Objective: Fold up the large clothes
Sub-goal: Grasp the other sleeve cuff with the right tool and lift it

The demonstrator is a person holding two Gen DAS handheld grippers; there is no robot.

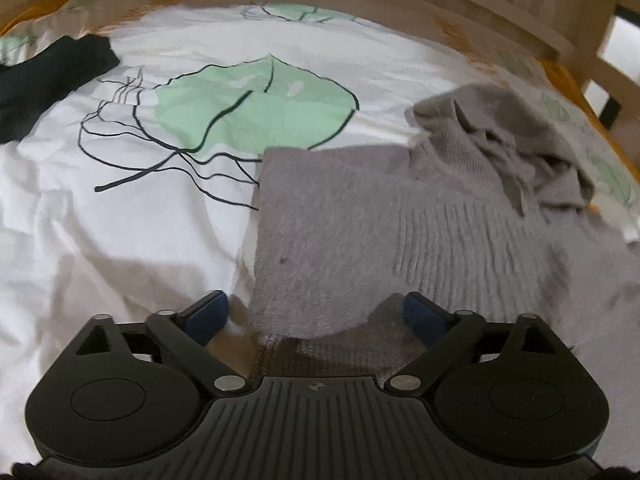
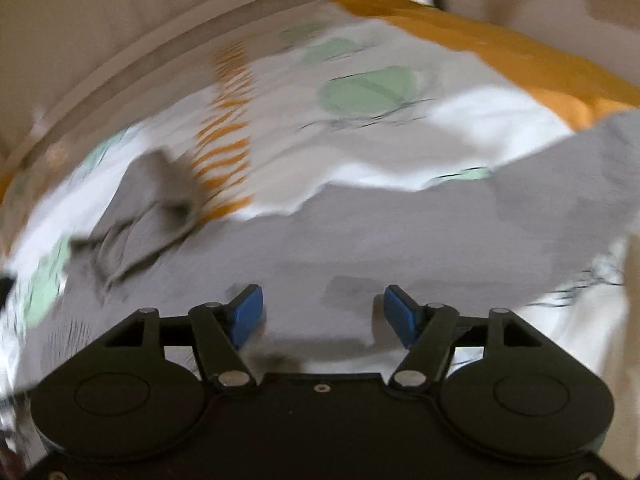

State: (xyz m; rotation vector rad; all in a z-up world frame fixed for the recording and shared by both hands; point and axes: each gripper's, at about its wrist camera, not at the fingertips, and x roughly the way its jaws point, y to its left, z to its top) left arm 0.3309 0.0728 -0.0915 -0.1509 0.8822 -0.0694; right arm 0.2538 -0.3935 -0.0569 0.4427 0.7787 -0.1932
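Left wrist view: the left hand-held gripper [image 1: 316, 316] is wide open and holds nothing. The grey sweater [image 1: 360, 224] lies flat on the bed [image 1: 120, 208], right in front of it, from 12 to 2 o'clock. Its near edge sits between the two blue pads [image 1: 208, 316], but they do not press it. The bunched part of the sweater is at 1 o'clock. A dark cloth [image 1: 44, 80] lies far off at 10 o'clock.

In the blurry right wrist view, the right hand-held gripper [image 2: 324, 316] is open too, with nothing in it. The sweater [image 2: 380, 236] spreads under and ahead of it, from 10 to 2 o'clock.
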